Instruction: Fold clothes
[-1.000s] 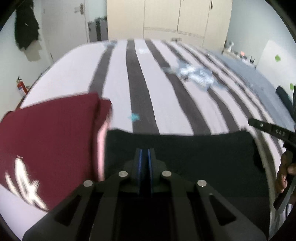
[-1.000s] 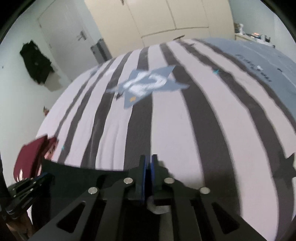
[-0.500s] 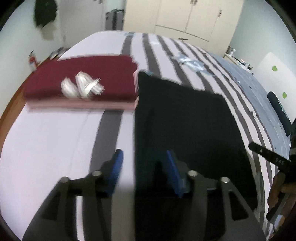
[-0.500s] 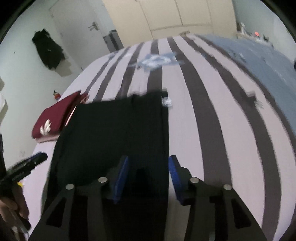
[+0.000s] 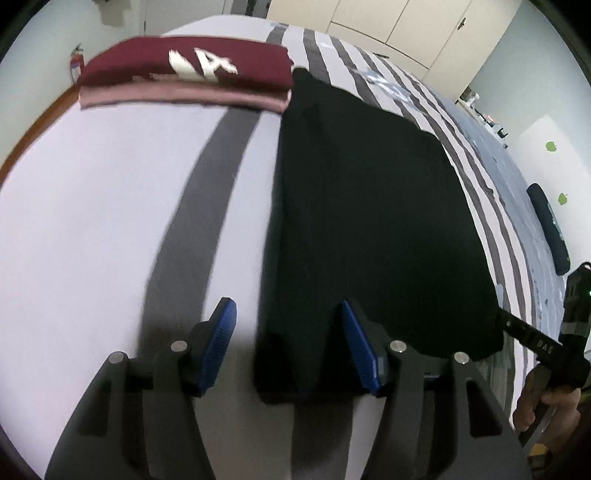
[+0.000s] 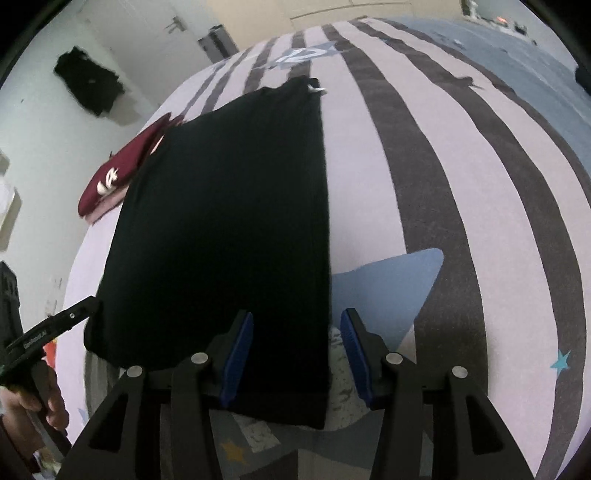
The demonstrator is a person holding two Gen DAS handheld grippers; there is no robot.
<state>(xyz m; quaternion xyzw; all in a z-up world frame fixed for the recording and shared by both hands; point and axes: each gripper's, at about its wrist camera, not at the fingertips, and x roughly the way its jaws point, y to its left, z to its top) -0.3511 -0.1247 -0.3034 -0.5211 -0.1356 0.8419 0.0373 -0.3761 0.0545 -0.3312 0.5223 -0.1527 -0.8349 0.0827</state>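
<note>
1. Left tongs [image 5: 288, 343], one: jaws parted and opening, blue pads [image 5: 218, 343] clear of the cloth. The near left edge of the black garment lies between them, unpinched. A second ago these jaws were shut tight at the garment's edge.
2. Right tongs [image 6: 297, 352], one: jaws parted, holding nothing. The near right edge of the garment lies between the pads, untouched by either. These too were shut a second ago.
3. Hands, two: one [image 5: 546, 402] grips the right tool's handle at the edge of the left view; the other [image 6: 44, 398] grips the left tool's handle at the edge of the right view.
4. Black garment [image 6: 229, 206], one: folded into a long panel, lying flat on the bed and running from the tongs away toward the far end. A second ago it showed only as a broad dark band directly in front of both tongs; its whole length is now in view, with both tongs at its near end.
5. Bed [image 5: 92, 206], one: pale cover with dark grey stripes; a light blue patch [image 6: 391, 291] sits just right of the garment's near end.
6. Folded maroon garment [image 5: 184, 70], one, with white lettering: stacked on a pink folded piece [image 5: 177, 96], one. The stack is just left of the black garment's far end.
7. Wardrobe [image 5: 399, 26], one, cream doors, beyond the bed.
</note>
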